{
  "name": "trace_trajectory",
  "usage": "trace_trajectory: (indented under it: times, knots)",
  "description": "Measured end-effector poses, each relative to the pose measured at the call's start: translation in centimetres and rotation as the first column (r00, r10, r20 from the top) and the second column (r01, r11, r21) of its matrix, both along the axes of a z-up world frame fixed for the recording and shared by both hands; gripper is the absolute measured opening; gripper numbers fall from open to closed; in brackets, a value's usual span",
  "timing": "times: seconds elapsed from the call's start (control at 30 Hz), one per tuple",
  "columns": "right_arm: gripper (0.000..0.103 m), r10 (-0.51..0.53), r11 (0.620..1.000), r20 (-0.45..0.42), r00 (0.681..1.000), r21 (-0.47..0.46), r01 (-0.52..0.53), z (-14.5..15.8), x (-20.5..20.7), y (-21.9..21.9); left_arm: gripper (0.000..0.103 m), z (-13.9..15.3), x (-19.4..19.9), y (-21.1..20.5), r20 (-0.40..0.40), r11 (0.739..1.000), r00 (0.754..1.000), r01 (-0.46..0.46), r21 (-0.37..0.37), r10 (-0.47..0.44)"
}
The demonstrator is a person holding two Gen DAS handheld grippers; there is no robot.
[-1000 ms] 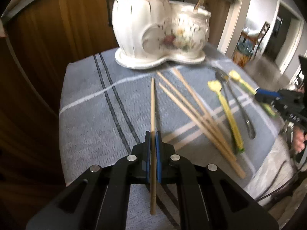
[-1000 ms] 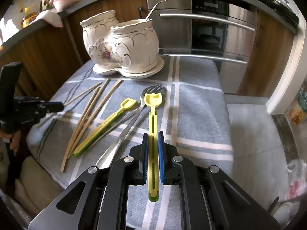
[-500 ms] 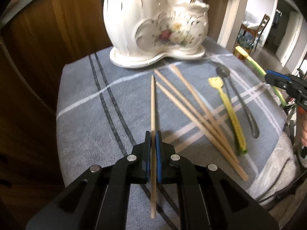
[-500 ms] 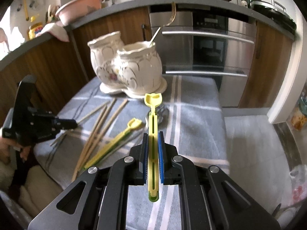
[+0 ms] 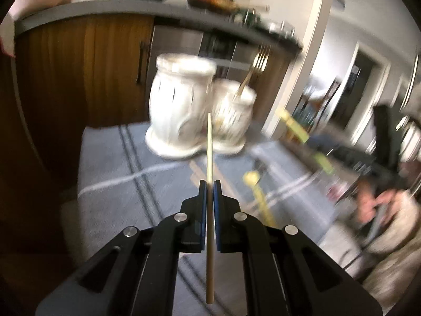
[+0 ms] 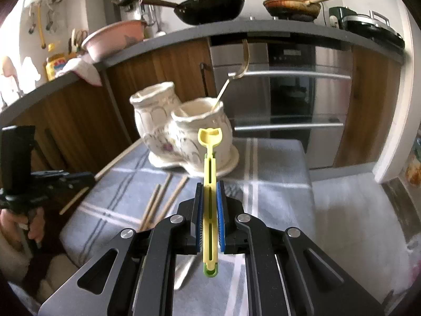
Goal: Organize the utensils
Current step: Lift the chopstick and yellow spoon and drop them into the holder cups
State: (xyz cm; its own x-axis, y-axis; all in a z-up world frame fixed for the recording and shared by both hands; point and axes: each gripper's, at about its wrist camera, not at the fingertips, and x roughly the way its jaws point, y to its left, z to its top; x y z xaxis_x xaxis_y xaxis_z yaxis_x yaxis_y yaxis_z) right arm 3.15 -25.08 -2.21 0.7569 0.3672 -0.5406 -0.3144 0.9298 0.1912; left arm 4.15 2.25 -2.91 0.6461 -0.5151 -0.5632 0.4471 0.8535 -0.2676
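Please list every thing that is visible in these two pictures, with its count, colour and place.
ceramic holder: one, white, two joined pots, far end of cloth
gold fork: one, standing in right pot
cloth: one, grey, striped
chopstick: one, wooden, held in left gripper
yellow utensil: one, held in right gripper
loose chopsticks: about three, wooden, on cloth
pans: two, on counter
left gripper: black, shut
right gripper: black, shut

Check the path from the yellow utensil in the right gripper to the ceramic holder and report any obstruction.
Nothing visible blocks it. The right gripper is shut on the yellow utensil, lifted clear of the cloth, with open air up to the ceramic holder. The front pot already holds a gold fork leaning right, leaving most of the opening free.
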Motion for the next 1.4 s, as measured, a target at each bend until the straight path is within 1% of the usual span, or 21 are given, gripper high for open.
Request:
trace_trajectory:
  times: [0.07,0.1,0.2,0.3,0.37,0.53,0.6,0.7,0.83,0.9,1.03,1.17,1.23,1.4]
  knots:
    - [0.010,0.002,1.000,0.013,1.000,0.017,-0.003,0.7,0.4,0.2,0.005,1.1,0.5,0.5,0.026,0.999,1.000,0.004,-0.053,-0.003]
    - [0.010,0.004,1.000,0.023,1.000,0.025,-0.005,1.1,0.7,0.3,0.005,1.5,0.6,0.5,0.035,0.998,0.999,0.007,-0.066,-0.005]
    - [0.010,0.025,0.999,0.058,0.998,0.035,-0.027,2.4,1.5,0.9,0.005,3.1,1.7,0.4,0.076,0.997,0.997,-0.004,-0.073,0.010]
    - [0.011,0.033,0.998,0.098,0.995,0.048,-0.038,3.5,2.5,1.4,0.005,4.6,2.9,0.3,0.121,0.994,0.993,-0.001,-0.110,0.015]
    - [0.010,0.029,0.996,0.120,0.992,0.076,-0.039,4.3,3.6,1.5,0.005,5.7,3.8,0.2,0.152,0.991,0.988,-0.005,-0.135,0.026]
    - [0.010,0.008,0.989,0.168,0.986,0.146,-0.033,6.0,5.9,1.1,0.005,7.9,6.7,-0.5,0.229,0.989,0.970,-0.048,-0.139,0.079]
    - [0.010,-0.001,0.987,0.180,0.984,0.160,-0.029,6.4,6.9,1.2,0.005,8.5,7.4,-1.0,0.257,0.989,0.963,-0.043,-0.140,0.078]
    - [0.011,-0.004,0.975,0.180,0.984,0.221,-0.036,6.6,8.8,1.0,0.005,9.4,9.1,-2.1,0.301,0.989,0.951,-0.034,-0.143,0.076]
    - [0.011,-0.009,0.958,0.172,0.985,0.285,-0.041,6.3,11.0,1.4,0.005,9.5,11.2,-2.6,0.337,0.985,0.935,-0.057,-0.166,0.111]
    - [0.010,-0.002,0.949,0.178,0.984,0.310,-0.054,6.1,12.0,1.9,0.005,9.2,12.4,-2.6,0.327,0.980,0.937,-0.061,-0.189,0.122]
    - [0.011,0.006,0.927,0.163,0.987,0.369,-0.067,5.1,13.8,2.3,0.005,8.2,14.5,-2.3,0.292,0.961,0.947,-0.047,-0.274,0.129]
    - [0.011,-0.005,0.907,0.129,0.992,0.419,-0.050,3.6,15.2,2.4,0.005,7.0,15.4,-2.3,0.282,0.955,0.949,-0.053,-0.292,0.139]
    - [0.011,-0.013,0.904,0.121,0.993,0.427,-0.040,3.1,15.6,2.5,0.005,6.4,15.8,-2.3,0.281,0.953,0.948,-0.062,-0.298,0.149]
    - [0.011,-0.024,0.919,0.130,0.991,0.392,-0.029,2.3,16.0,3.2,0.005,5.3,16.1,-2.4,0.299,0.955,0.940,-0.075,-0.287,0.163]
